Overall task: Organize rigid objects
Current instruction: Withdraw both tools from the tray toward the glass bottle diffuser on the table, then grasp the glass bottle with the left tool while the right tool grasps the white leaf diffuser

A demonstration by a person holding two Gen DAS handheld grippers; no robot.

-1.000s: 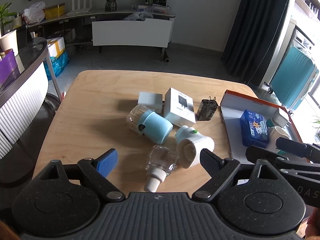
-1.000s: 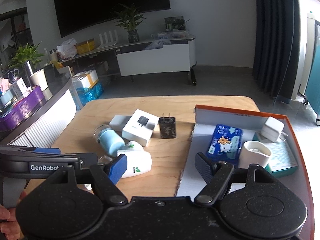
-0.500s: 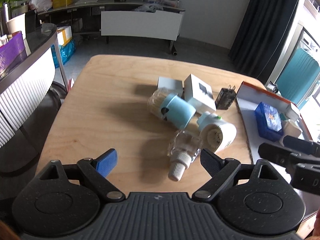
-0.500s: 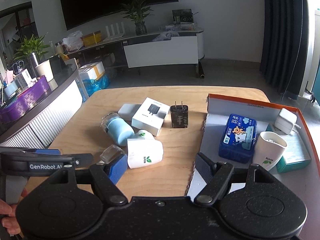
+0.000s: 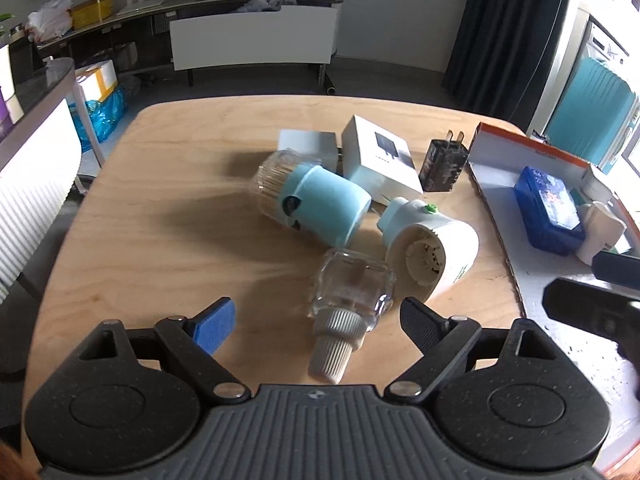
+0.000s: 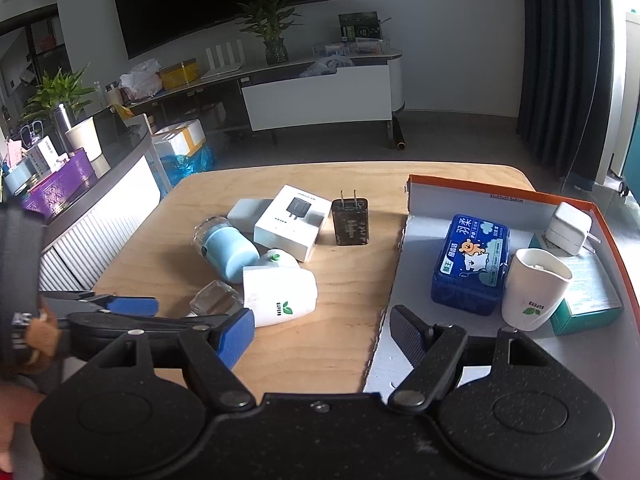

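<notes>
The left gripper (image 5: 316,316) is seen with its jaws spread wide over the wooden table (image 5: 160,216), and they have just been closing slightly. Between its fingers, but touched by neither pad, a clear glass bottle (image 5: 348,284) lies on its side, its ribbed white cap pointed back toward the tool. Just ahead of the bottle and a little to the left, a light blue jar (image 5: 316,200) with a clear end is lying on its side. Ahead to the right, a white diffuser (image 5: 436,248) lies with its open end turned toward the gripper, seemingly touching the bottle. Further ahead, a grey block (image 5: 308,144), a white charger box (image 5: 380,160) and a black plug adapter (image 5: 442,162) are lined up from left to right.

The right gripper (image 6: 322,332) is likewise held wide open with nothing between its pads, above the table's near edge where the orange-rimmed box lid (image 6: 500,196) begins. Ahead of its right finger, inside the lid, a blue tissue pack (image 6: 470,262) is found, with a white cup (image 6: 534,290) standing just to its right. A teal box (image 6: 592,296) is partly hidden behind the cup, and a white charger (image 6: 568,226) sits in the far right corner.
</notes>
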